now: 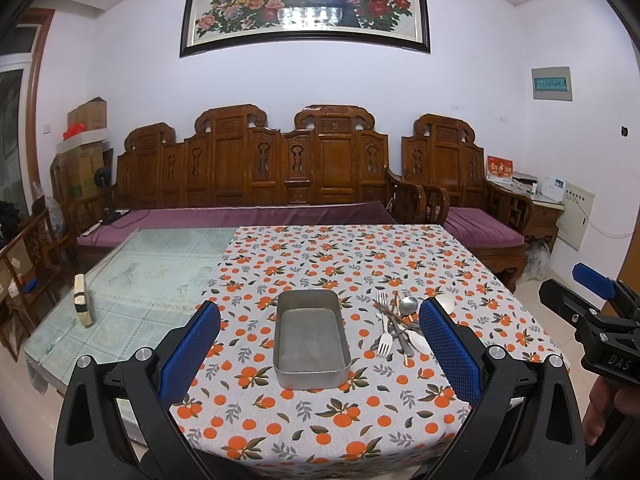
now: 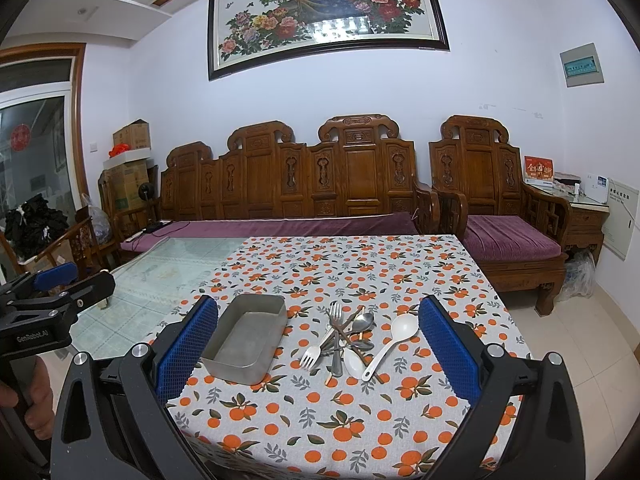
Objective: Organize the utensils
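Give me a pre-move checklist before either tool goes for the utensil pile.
1. Metal tin empty and upright on the tablecloth: ok.
2. Left tool open, nothing held: ok.
3. Right tool open, nothing held: ok.
4. Utensil pile beside the tin, none inside it yet: ok.
5. A single piece free to grasp: not ok for the forks and metal spoons, which cross each other; the white ladle lies on the pile's right edge, mostly clear.
6. Exact count of pieces in the pile: cannot tell.
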